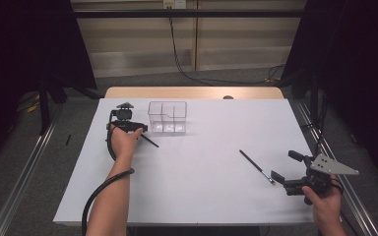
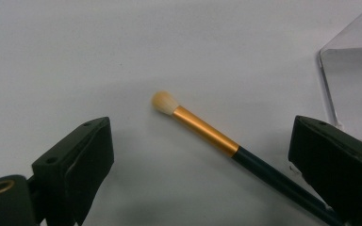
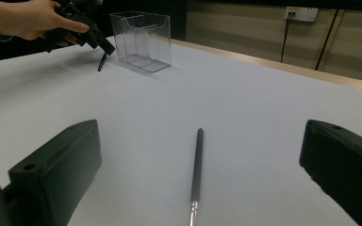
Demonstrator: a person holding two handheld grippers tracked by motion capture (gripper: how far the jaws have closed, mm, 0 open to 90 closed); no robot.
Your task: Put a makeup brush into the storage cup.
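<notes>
Left hand-held gripper (image 2: 198, 155) wide open over gold-ferruled brush (image 2: 207, 132), nothing held. Brush flat on tabletop (image 1: 202, 162), just beside clear organizer (image 1: 167, 117), at organizer's 8 o'clock. Long axis runs bristles at 10 o'clock, handle at 4 o'clock in left gripper view (diagonal across jaw gap, so wrist turn likely needed). Right hand-held gripper (image 3: 200, 179) also wide open, empty, second brush (image 3: 197, 165) lying between its jaws, handle pointing to 12 o'clock. Each hand nearest its own brush.
</notes>
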